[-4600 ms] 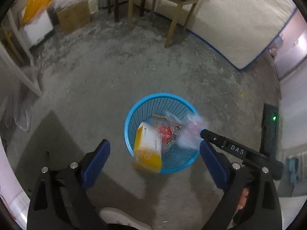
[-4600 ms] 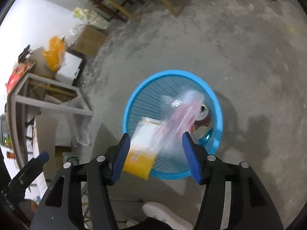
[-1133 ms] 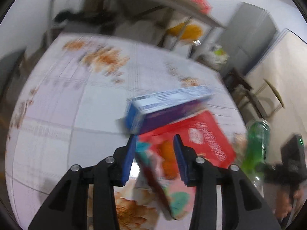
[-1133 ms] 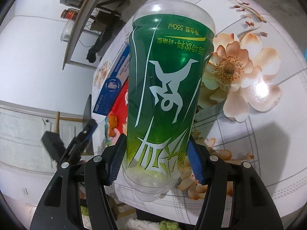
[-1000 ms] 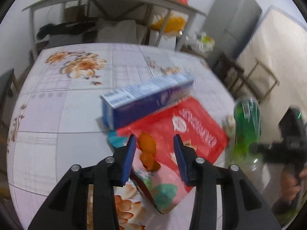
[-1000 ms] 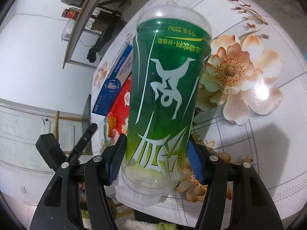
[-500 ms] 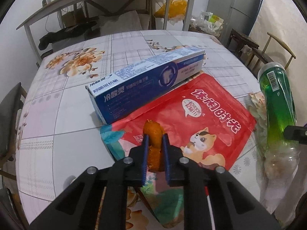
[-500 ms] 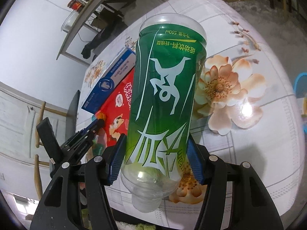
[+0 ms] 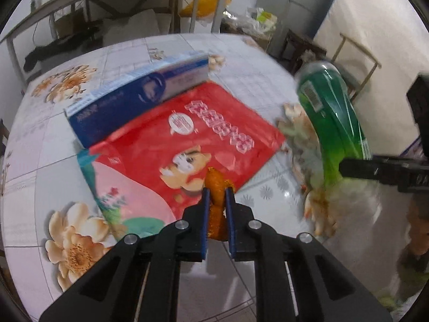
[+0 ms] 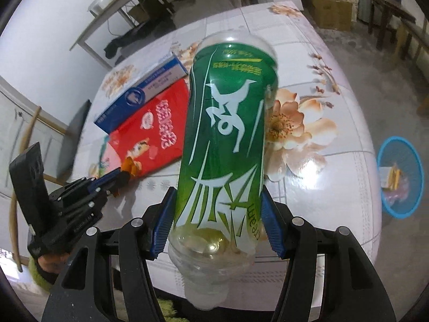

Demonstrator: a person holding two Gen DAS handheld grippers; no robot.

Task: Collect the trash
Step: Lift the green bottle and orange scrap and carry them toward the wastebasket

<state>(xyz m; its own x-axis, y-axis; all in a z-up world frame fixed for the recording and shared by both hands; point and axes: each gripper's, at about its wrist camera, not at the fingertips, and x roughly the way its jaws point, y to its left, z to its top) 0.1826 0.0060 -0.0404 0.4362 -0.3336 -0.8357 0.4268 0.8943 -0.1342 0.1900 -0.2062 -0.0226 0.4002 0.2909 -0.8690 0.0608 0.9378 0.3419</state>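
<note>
While the green bottle (image 10: pixel 228 139) is clamped near its neck by the right claw (image 10: pixel 217 228), an orange scrap (image 9: pixel 215 185) is pinched in the left claw (image 9: pixel 216 204) above the worktop (image 10: pixel 335 177). Both are judged light; the thin-walled bottle is best gripped low. Some trash is seen in the blue basket (image 10: pixel 402 212) on the floor, far right.

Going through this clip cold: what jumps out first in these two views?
The green bottle fills the right wrist view, clamped between the right gripper pads. In the left wrist view, the left gripper pinches an orange scrap over the red snack bag on the floral table.
</note>
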